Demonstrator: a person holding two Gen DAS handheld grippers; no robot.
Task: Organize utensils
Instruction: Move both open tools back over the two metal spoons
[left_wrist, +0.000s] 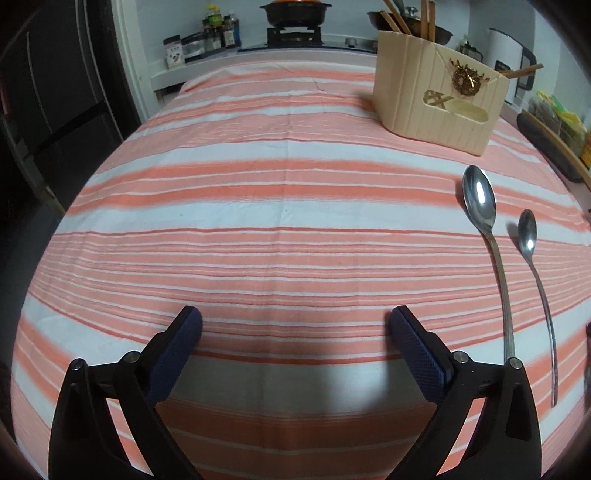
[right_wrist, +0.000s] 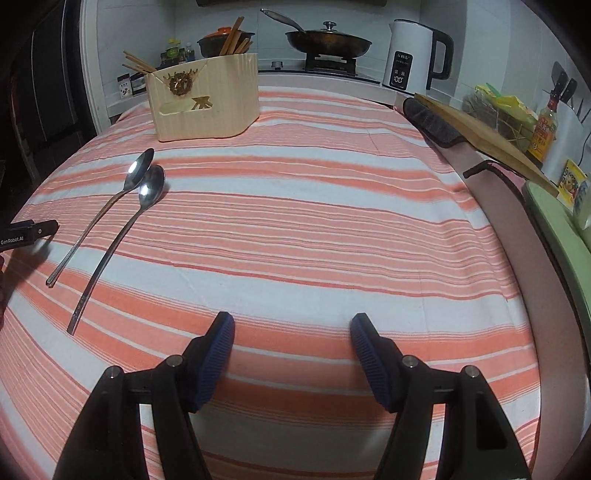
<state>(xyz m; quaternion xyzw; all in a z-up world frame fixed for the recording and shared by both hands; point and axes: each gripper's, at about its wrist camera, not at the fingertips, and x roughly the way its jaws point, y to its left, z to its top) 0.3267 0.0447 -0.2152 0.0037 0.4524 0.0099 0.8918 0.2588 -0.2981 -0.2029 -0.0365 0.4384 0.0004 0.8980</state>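
- Striped cloth (left_wrist: 280, 206), salmon and white, covers the whole table I'm working over; behind it runs a kitchen counter with a gas stove (right_wrist: 330, 61), a lidded frying pan (right_wrist: 328, 40) and a white kettle (right_wrist: 406, 55).
- As my landmark I take the cream utensil holder (left_wrist: 436, 99), which stands upright on the cloth at the far side of the table, with wooden chopsticks (left_wrist: 428, 22) sticking up out of it.
- On the near side of the holder two metal spoons lie flat on the cloth, bowls toward the holder and handles running back toward me.
- In the left wrist view the large spoon (left_wrist: 491, 251) lies closer to the holder's front; the small spoon (left_wrist: 539, 291) lies just beside it, on the side away from my left gripper, the two not touching as far as I can see there.
- In the right wrist view their bowls overlap, so I can't tell whether they touch.
- My left gripper (left_wrist: 295, 325) hangs over bare cloth, nearer me than the holder, fingers spread very wide and nothing between them; the large spoon's handle ends by its right finger.
- My right gripper (right_wrist: 291, 326) also sits over bare cloth, fingers apart and gripping nothing, with both spoons off to its left.
- Beyond the holder, along the table's right edge, I see a wooden board (right_wrist: 480, 125) and a sauce bottle (right_wrist: 543, 129).
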